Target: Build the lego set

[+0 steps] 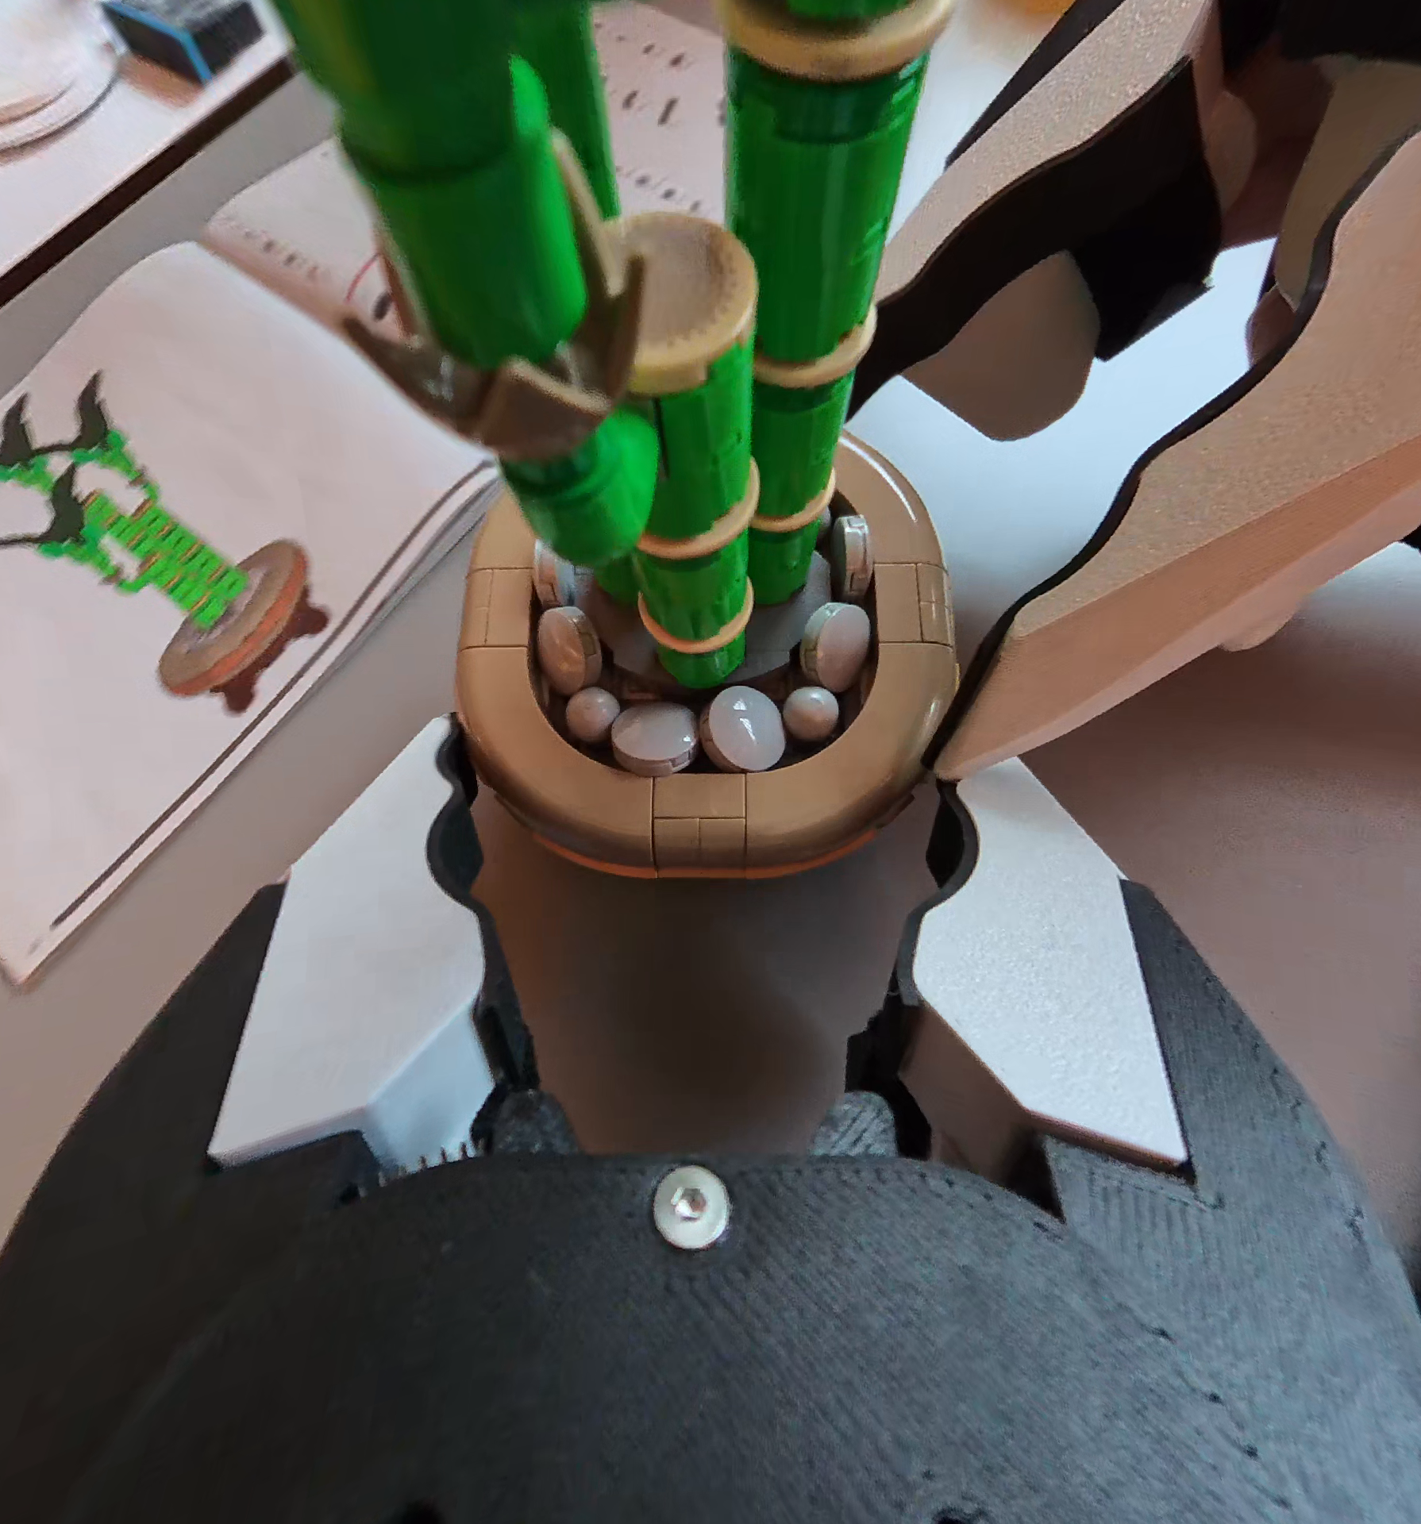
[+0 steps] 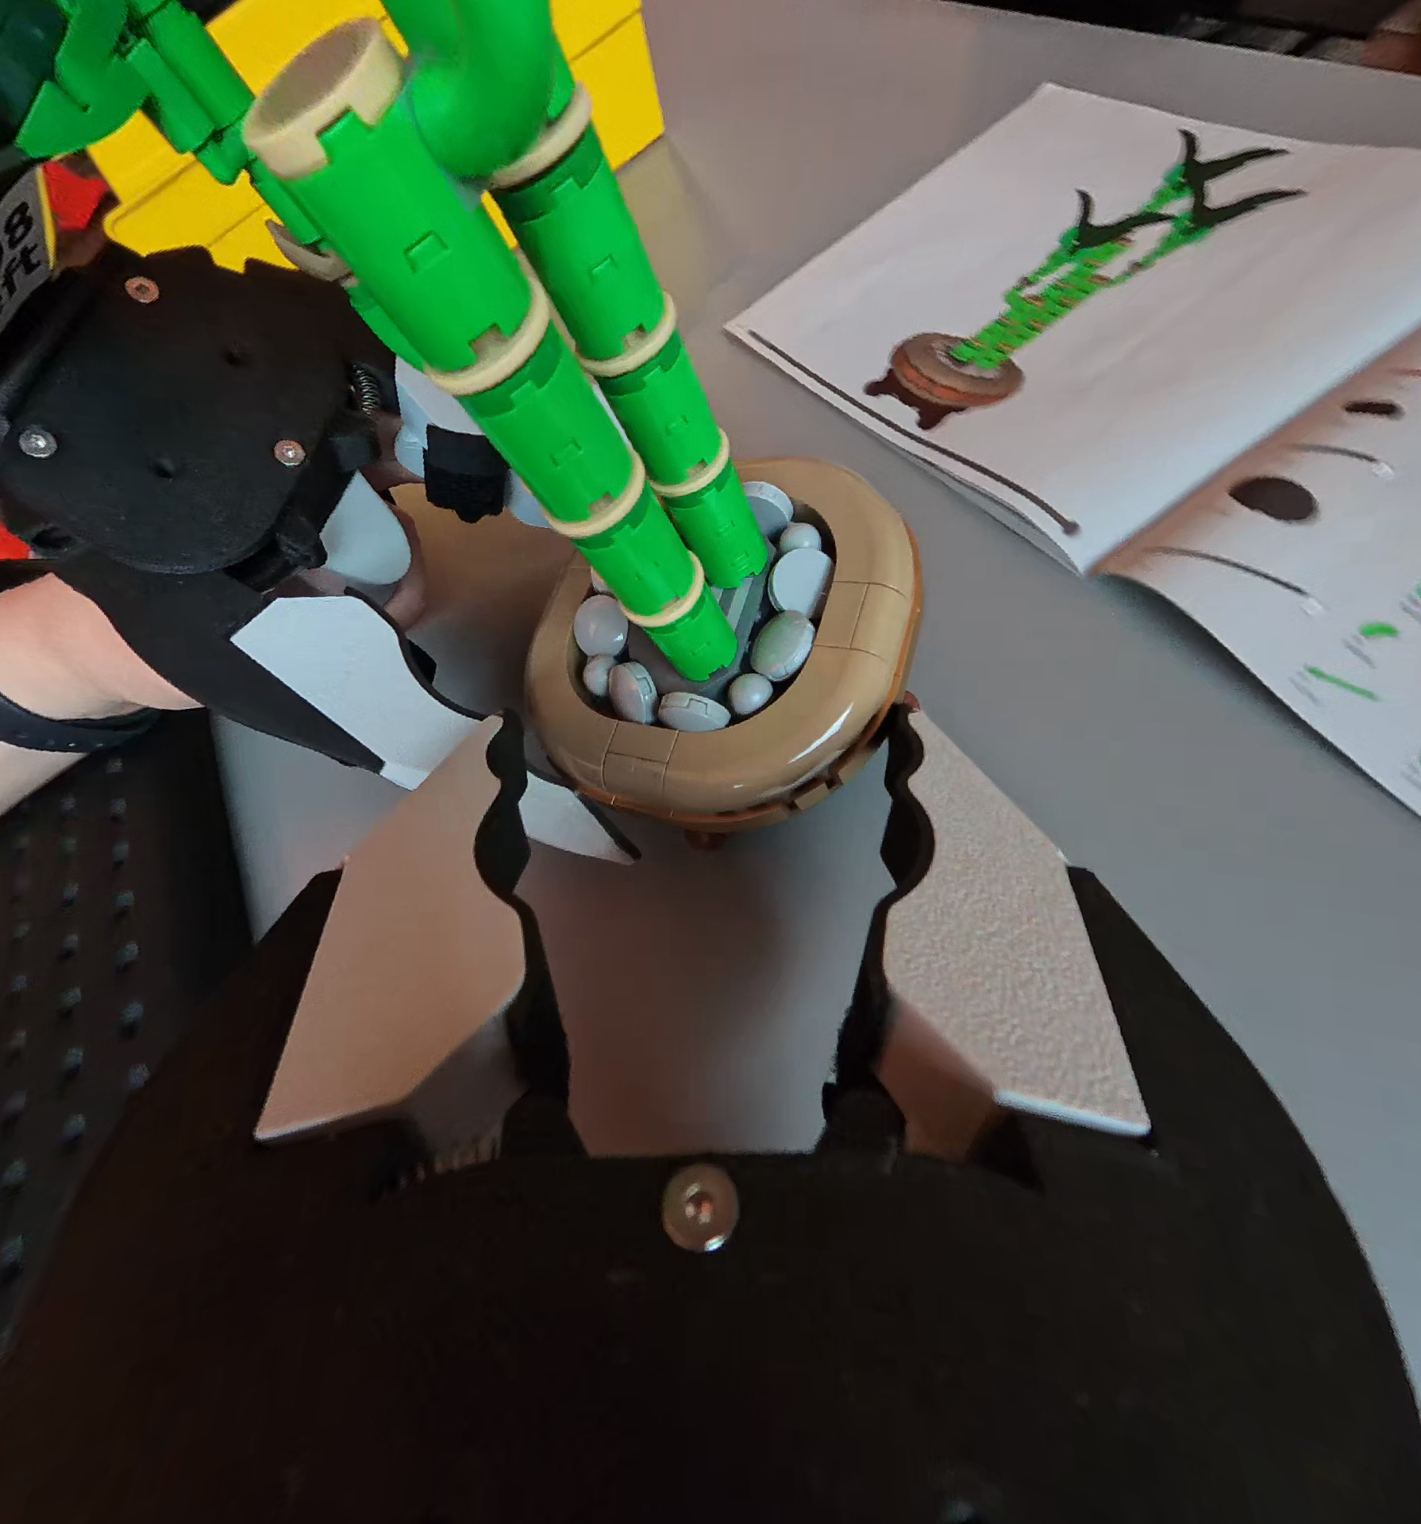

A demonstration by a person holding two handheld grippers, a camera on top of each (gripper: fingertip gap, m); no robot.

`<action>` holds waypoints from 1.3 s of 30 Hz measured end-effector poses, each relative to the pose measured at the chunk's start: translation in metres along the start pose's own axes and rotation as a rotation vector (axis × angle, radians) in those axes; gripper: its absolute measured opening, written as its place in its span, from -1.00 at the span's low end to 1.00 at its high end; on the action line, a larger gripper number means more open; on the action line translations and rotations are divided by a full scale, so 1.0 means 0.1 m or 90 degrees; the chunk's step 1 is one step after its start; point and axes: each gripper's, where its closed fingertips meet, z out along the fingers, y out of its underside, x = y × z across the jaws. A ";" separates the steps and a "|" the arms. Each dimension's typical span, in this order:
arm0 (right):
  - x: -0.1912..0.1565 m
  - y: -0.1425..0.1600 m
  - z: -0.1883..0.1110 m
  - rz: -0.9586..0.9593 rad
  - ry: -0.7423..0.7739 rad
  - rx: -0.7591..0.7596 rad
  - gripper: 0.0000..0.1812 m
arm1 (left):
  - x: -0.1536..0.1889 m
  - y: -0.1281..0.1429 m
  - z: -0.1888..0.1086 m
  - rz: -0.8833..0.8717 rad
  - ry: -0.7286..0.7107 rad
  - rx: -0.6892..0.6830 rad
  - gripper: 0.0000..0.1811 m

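The grey table [image 2: 1144, 825] carries an open instruction booklet [image 2: 1144, 330] well clear of the work, and a yellow box [image 2: 608, 74] sits behind the model. In the middle stands the lego bamboo plant: a tan pot [image 1: 703, 804] ringed inside with grey pebble pieces [image 1: 740, 730], from which green bamboo stalks [image 1: 806, 272] rise. The left gripper [image 1: 699, 759] has its fingers spread to the pot's width and pressed on opposite sides of the rim, so it appears to hold the pot; the right gripper [image 2: 703, 726] brackets the rim likewise from another side, one fingertip [image 1: 1021, 709] touching it. The likely risk is a squeeze or twist popping the curved rim pieces apart, or tilting the top-heavy stalks. The leaning stalks crowd the space above, blocking approach to the pebbles.
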 end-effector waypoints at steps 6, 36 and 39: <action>0.20 0.13 -0.30 0.041 0.069 0.009 -0.04 | 0.27 -0.22 0.23 0.030 0.051 0.000 0.23; 0.22 0.20 -0.13 -0.257 0.149 -0.007 -0.19 | 0.03 -0.11 0.00 0.149 0.172 0.054 0.06; 0.26 0.18 -0.13 -0.246 0.154 -0.002 -0.24 | 0.03 -0.12 0.00 0.155 0.164 0.057 0.06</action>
